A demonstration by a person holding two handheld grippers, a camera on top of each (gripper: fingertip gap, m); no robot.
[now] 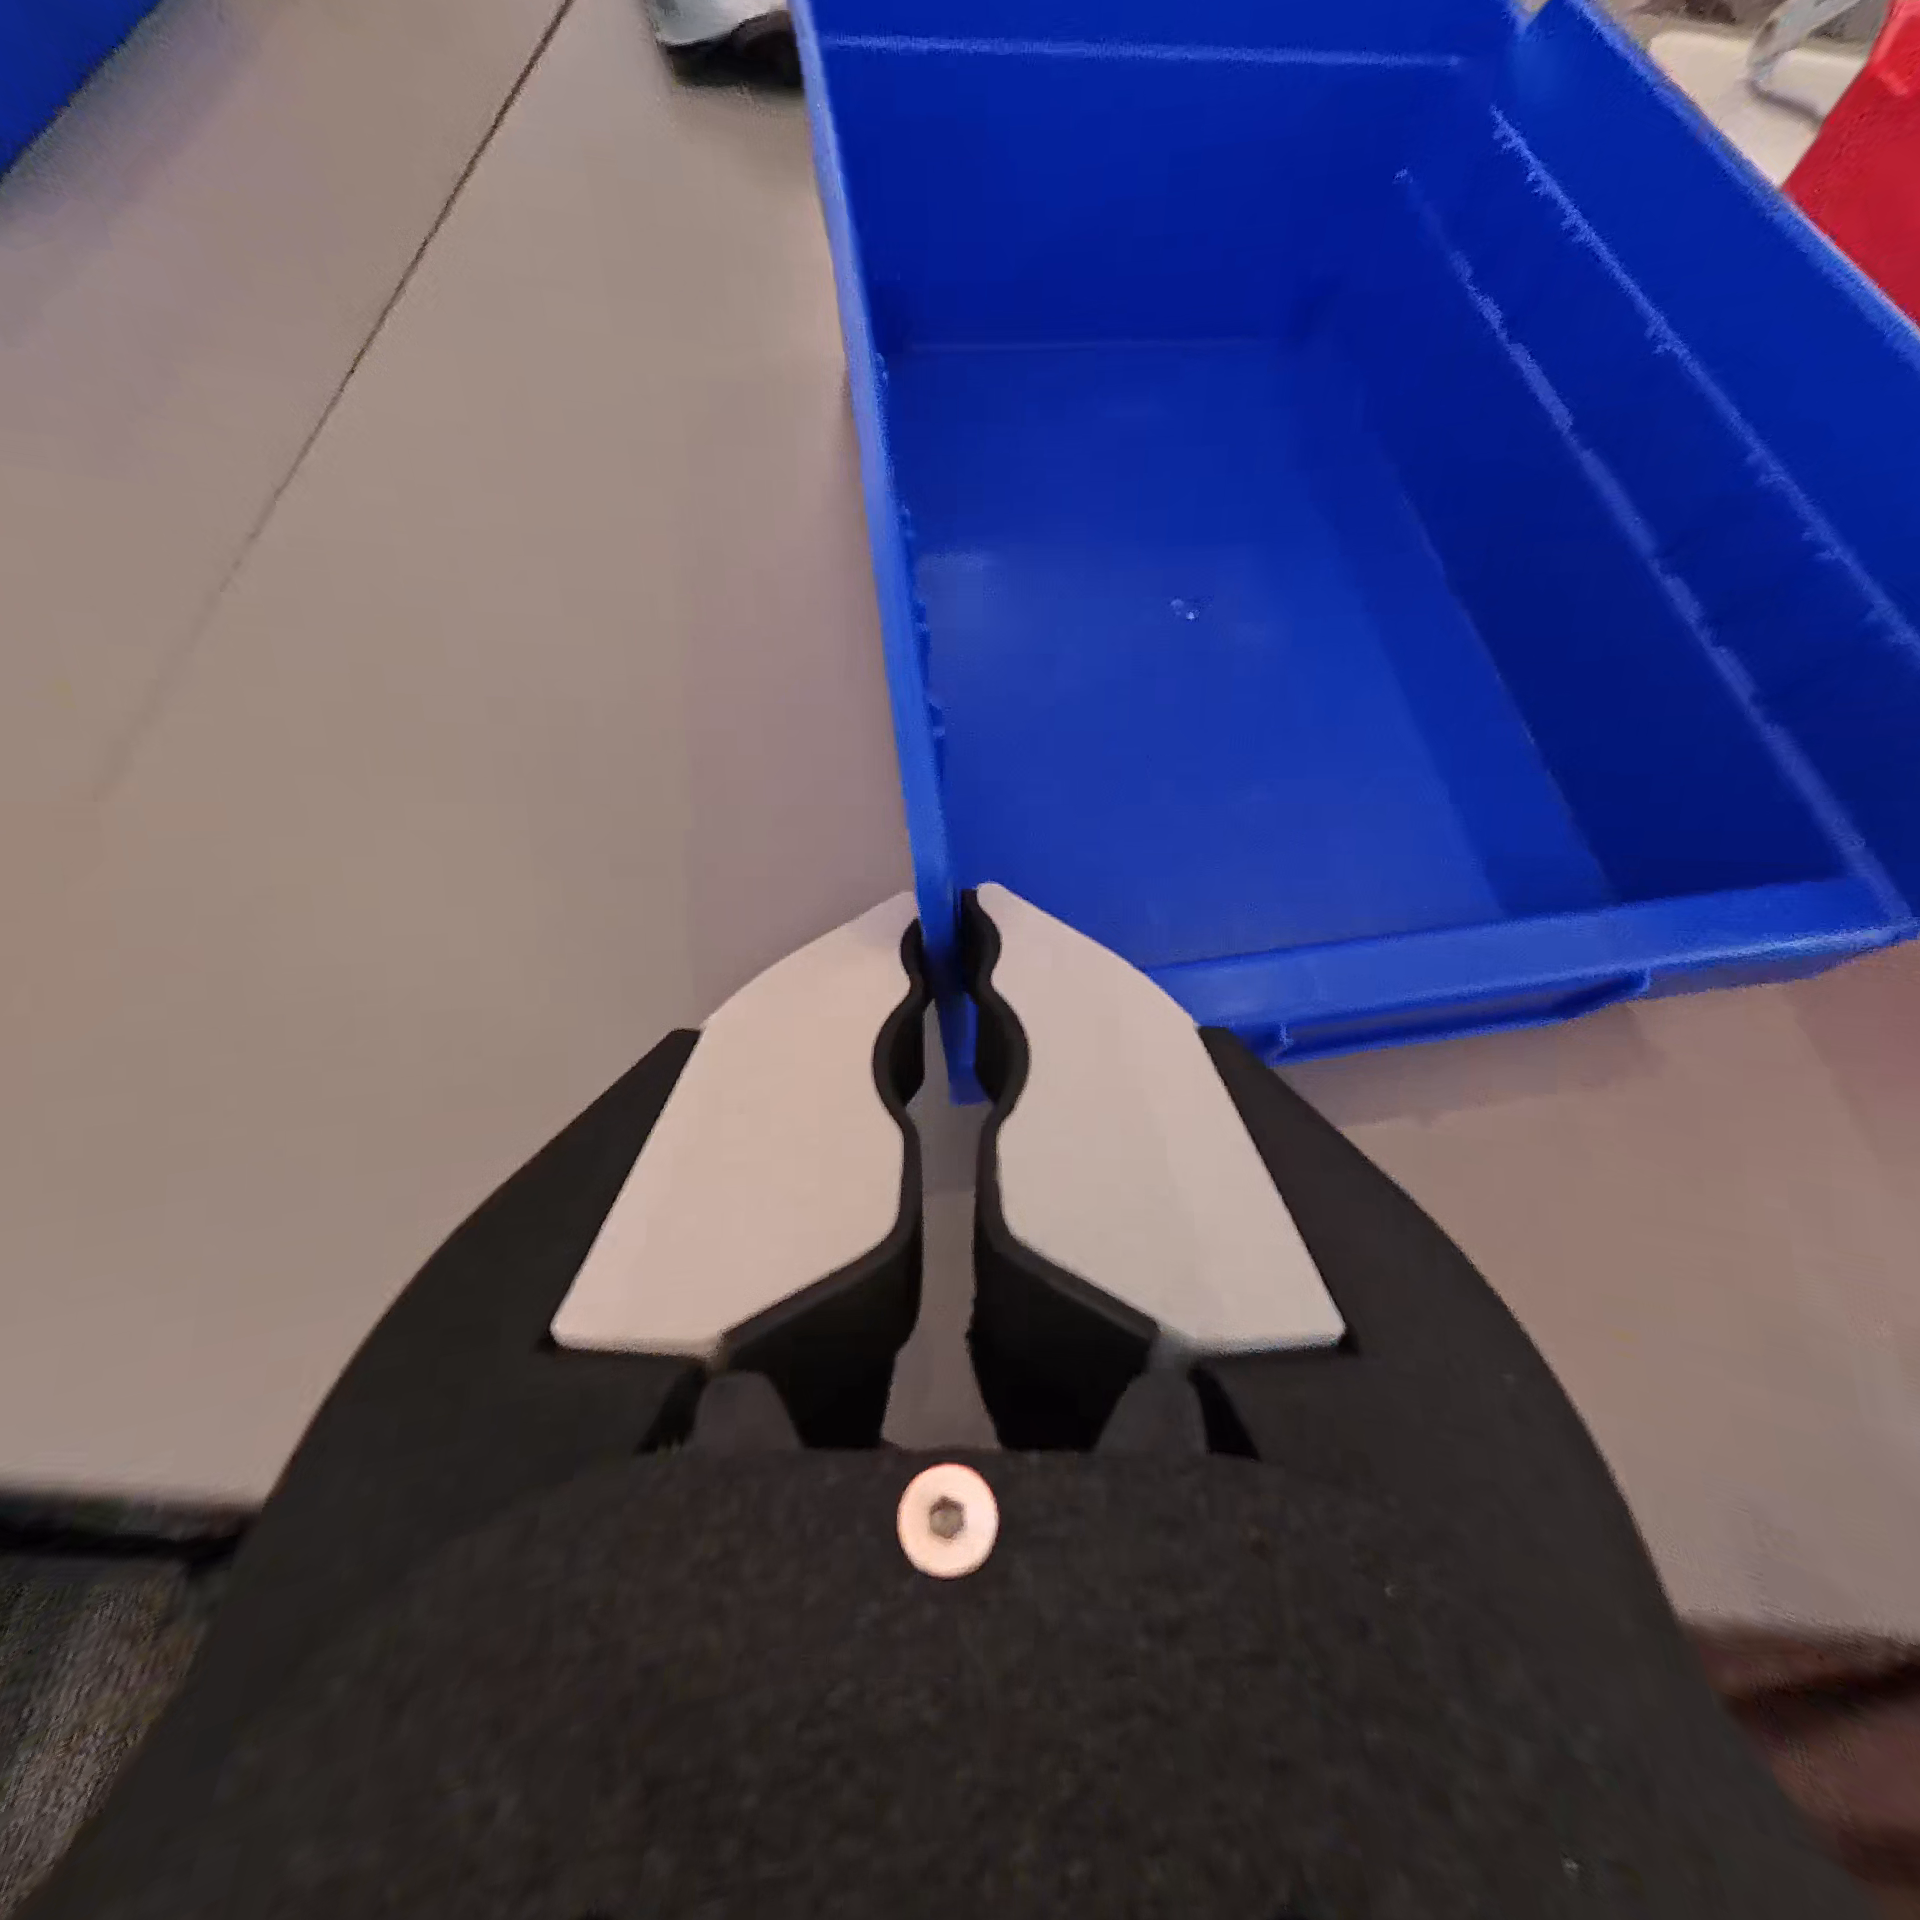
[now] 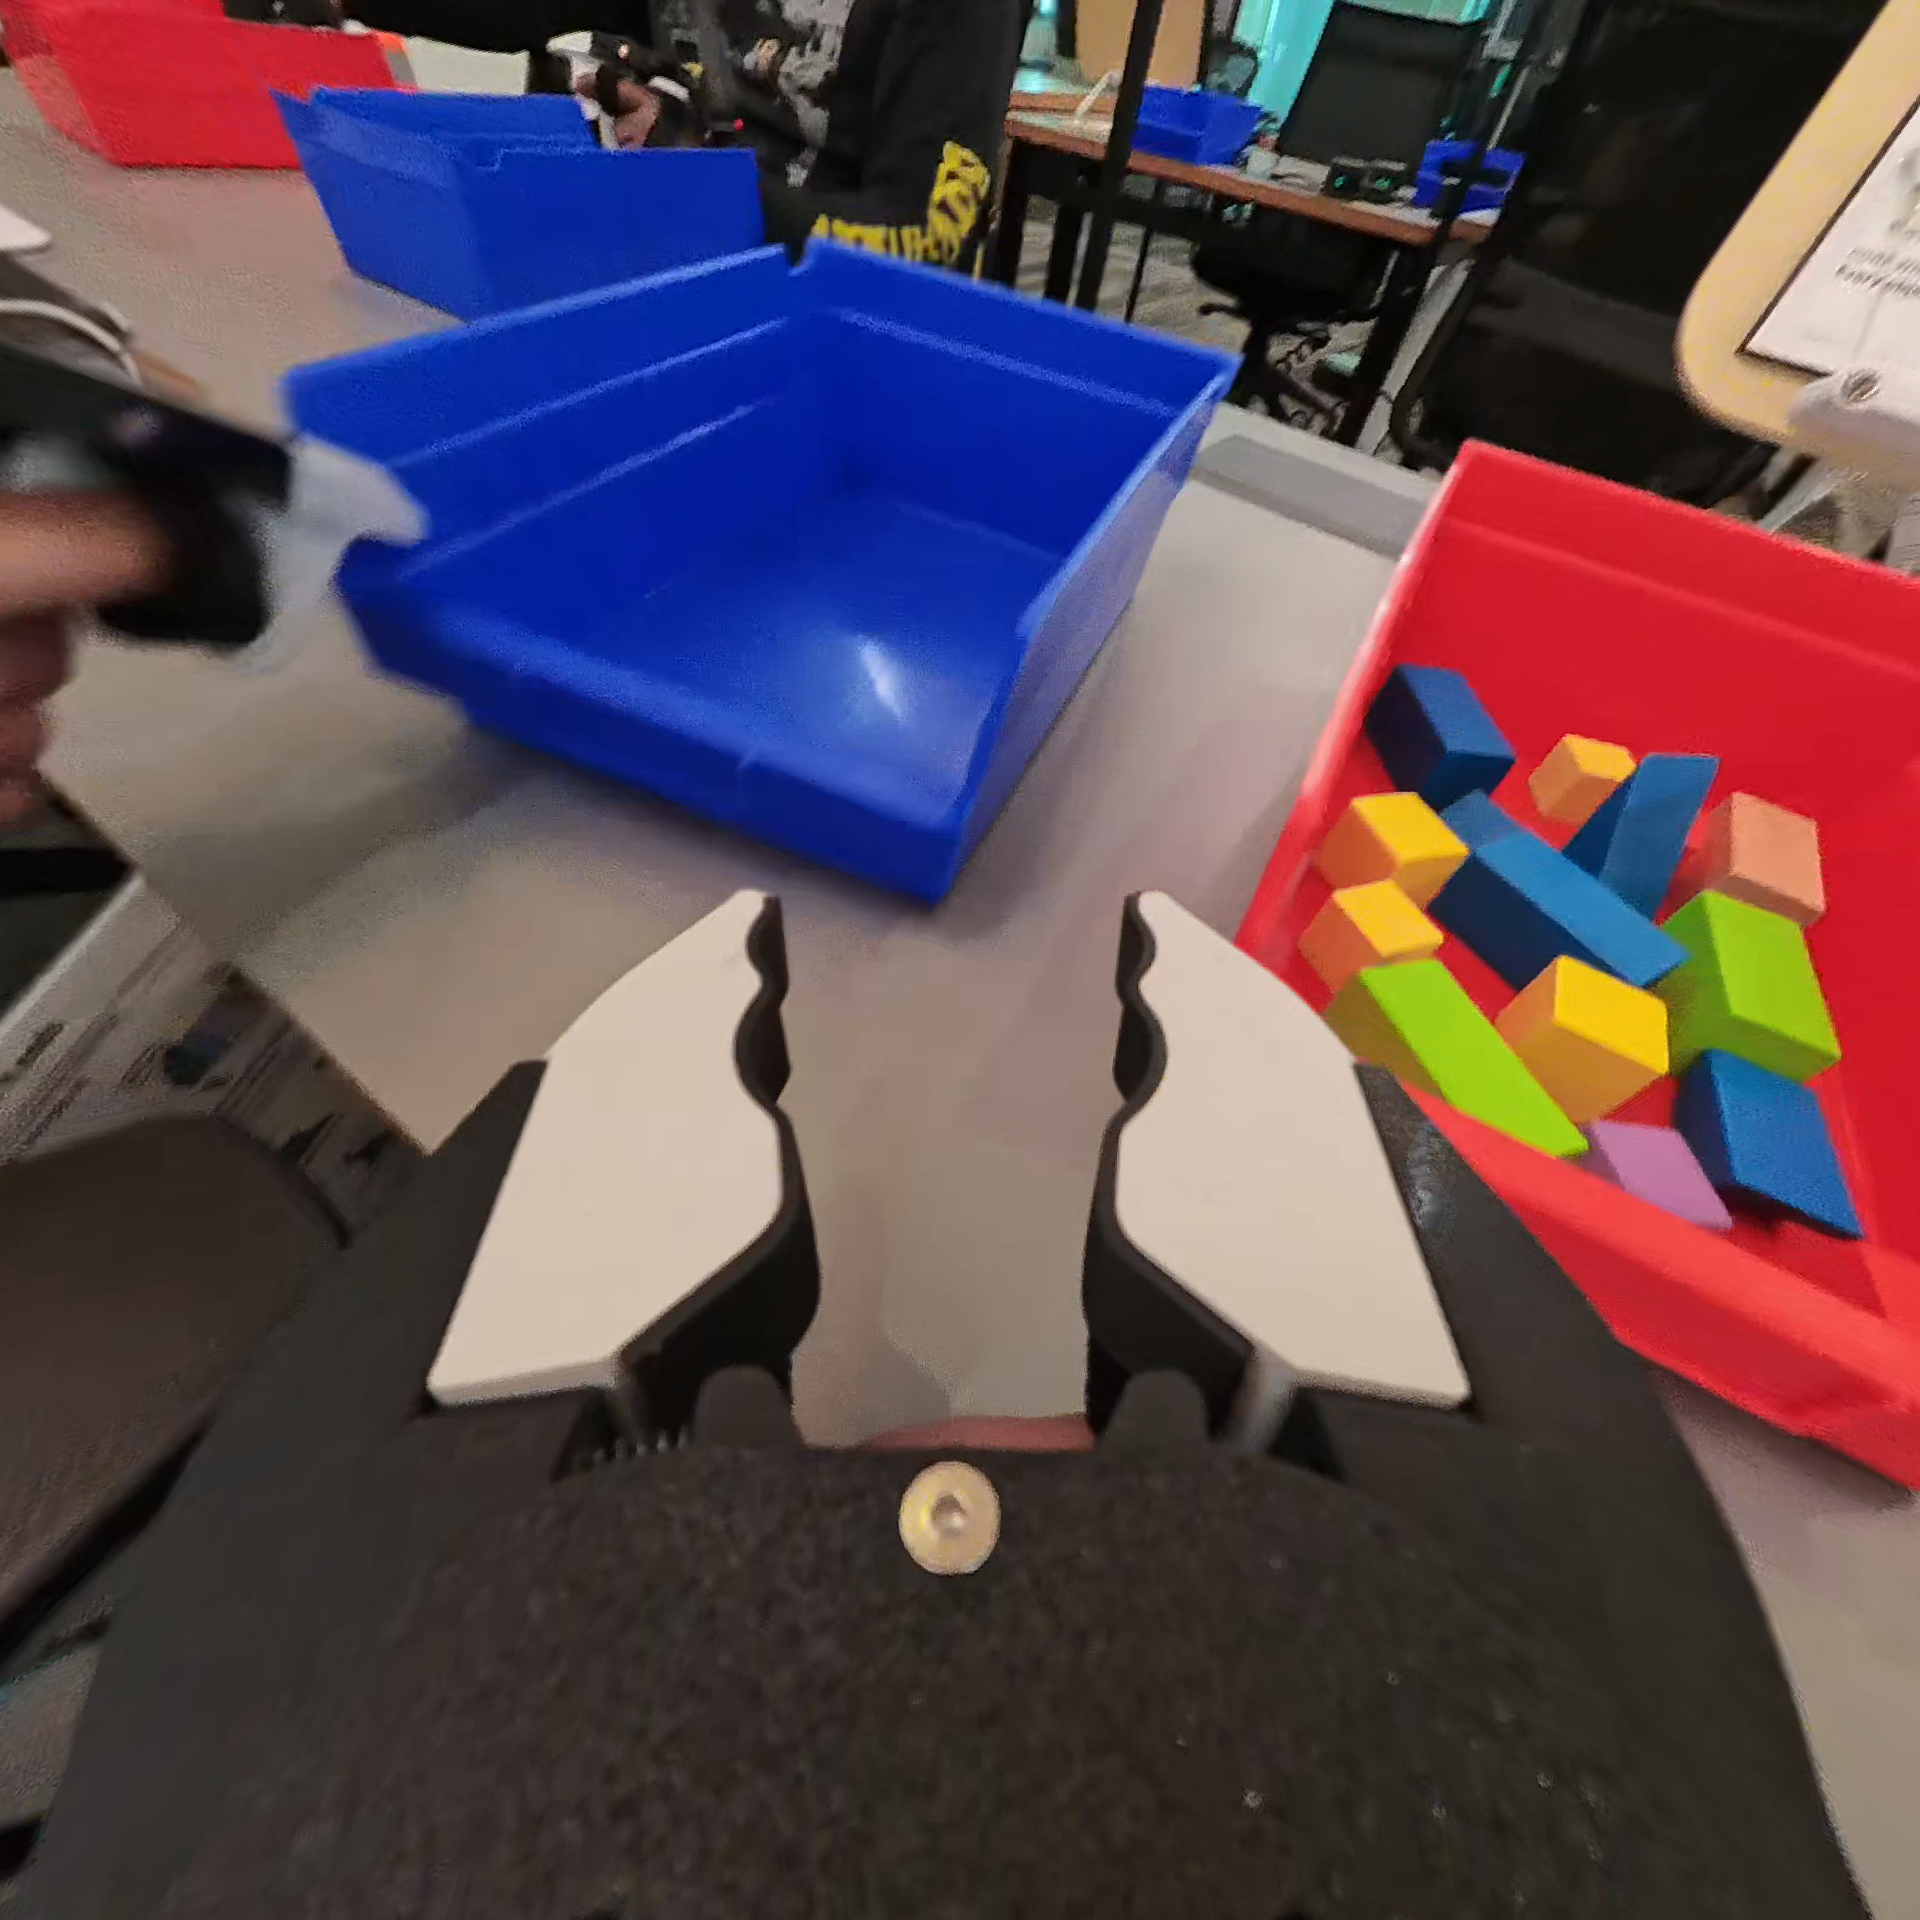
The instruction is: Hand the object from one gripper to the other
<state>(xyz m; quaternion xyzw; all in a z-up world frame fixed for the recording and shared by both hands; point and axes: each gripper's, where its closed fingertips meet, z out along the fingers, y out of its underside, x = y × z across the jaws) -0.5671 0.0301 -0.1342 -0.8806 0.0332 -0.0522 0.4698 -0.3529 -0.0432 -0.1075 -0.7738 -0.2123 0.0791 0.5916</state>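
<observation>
Left wrist view: my left gripper (image 1: 943,925) clamped on blue bin (image 1: 1247,644) corner wall, likely steadying it; right gripper (image 2: 951,914) wide open, empty, near blocks (image 2: 1579,956) in red bin (image 2: 1475,582)

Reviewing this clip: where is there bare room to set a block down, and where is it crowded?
The empty blue plastic bin has a bare floor. Grey tabletop lies open between it and the red plastic bin, and left of the blue bin in the left wrist view. Crowded: the red bin's near end, piled with coloured wooden blocks. The left gripper is closed on the blue bin's wall.
</observation>
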